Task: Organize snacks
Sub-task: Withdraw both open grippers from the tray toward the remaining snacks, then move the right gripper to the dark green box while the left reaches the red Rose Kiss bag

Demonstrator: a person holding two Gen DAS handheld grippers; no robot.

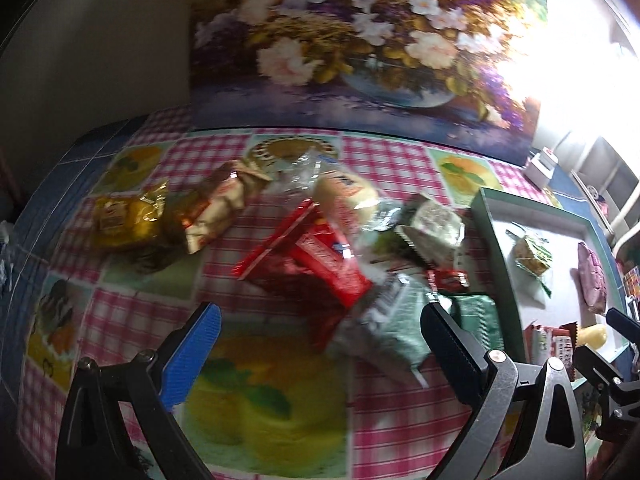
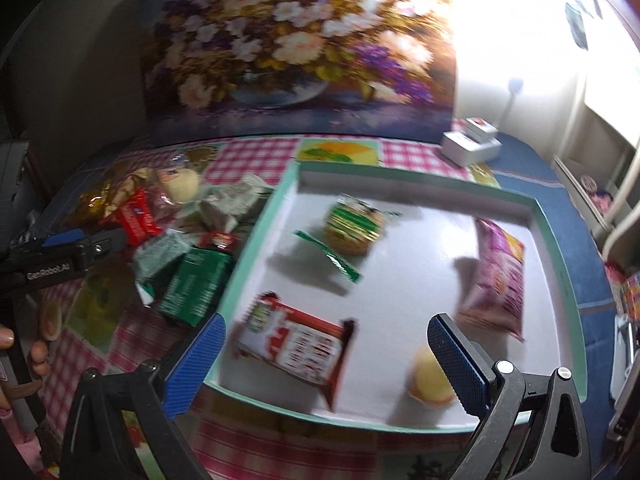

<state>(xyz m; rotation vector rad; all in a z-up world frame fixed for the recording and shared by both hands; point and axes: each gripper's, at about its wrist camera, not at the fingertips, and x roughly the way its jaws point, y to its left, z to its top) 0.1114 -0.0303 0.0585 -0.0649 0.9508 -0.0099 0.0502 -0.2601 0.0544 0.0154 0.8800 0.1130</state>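
A heap of snacks lies on the checked tablecloth: a red packet, a gold packet, a beige wrapped sweet and a green packet. My left gripper is open and empty just in front of the heap. A shallow tray with a green rim holds a red-and-white packet, a green round snack, a purple bag and a yellow bun. My right gripper is open and empty over the tray's near edge.
A large flower painting stands against the wall behind the table. A small white box sits at the back right. The left gripper also shows at the left of the right wrist view. Bright window light comes from the right.
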